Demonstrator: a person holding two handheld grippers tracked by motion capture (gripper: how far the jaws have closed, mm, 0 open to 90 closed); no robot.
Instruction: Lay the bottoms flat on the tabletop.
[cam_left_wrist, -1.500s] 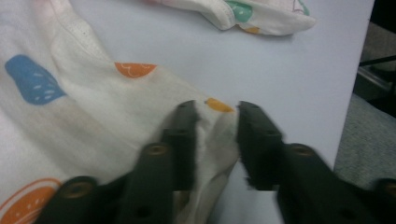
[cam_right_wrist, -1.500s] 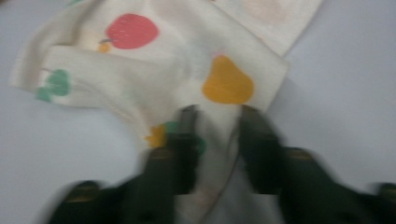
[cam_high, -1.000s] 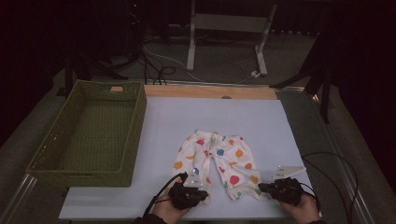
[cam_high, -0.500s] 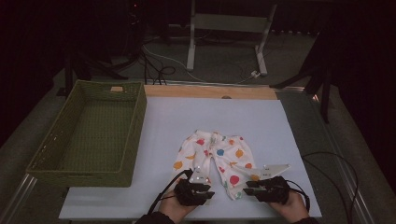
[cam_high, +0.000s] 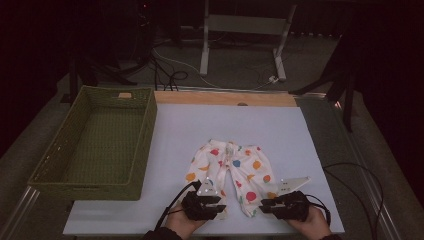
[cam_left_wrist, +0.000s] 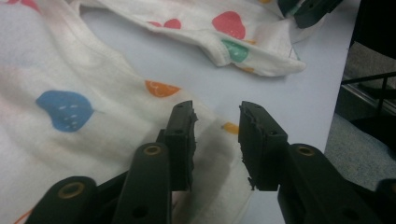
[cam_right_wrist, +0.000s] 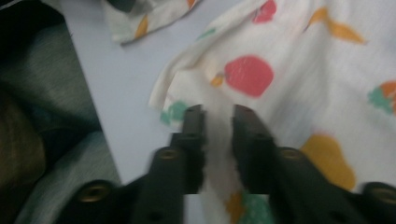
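A small pair of printed trousers (cam_high: 229, 167) lies spread flat on the white counter (cam_high: 280, 125), waistband away from the person and the two legs reaching toward the near edge, with a green woven basket (cam_high: 97, 145) standing to the left, well apart from the cloth. The left claw (cam_high: 204, 204) sits at the cuff of the left leg and the right claw (cam_high: 280, 204) at the cuff of the right leg. Both claws have just been opening. In the left gripper view the left claw's jaws stand apart with a clear gap over the hem of the cloth (cam_left_wrist: 70, 116), pressing on nothing. In the right gripper view the right claw's jaws are likewise parted over the fabric (cam_right_wrist: 299, 93), though the picture is blurred, so whether a pad brushes the cloth is hard to say.

The trousers look light, thin and limp. They will likely drape and fold on themselves when lifted, and a single layer could slip from a shallow pinch. The doubled hems at the cuffs, or the gathered waistband, probably give the firmest hold. Taking both corners together should keep the cloth from bunching.
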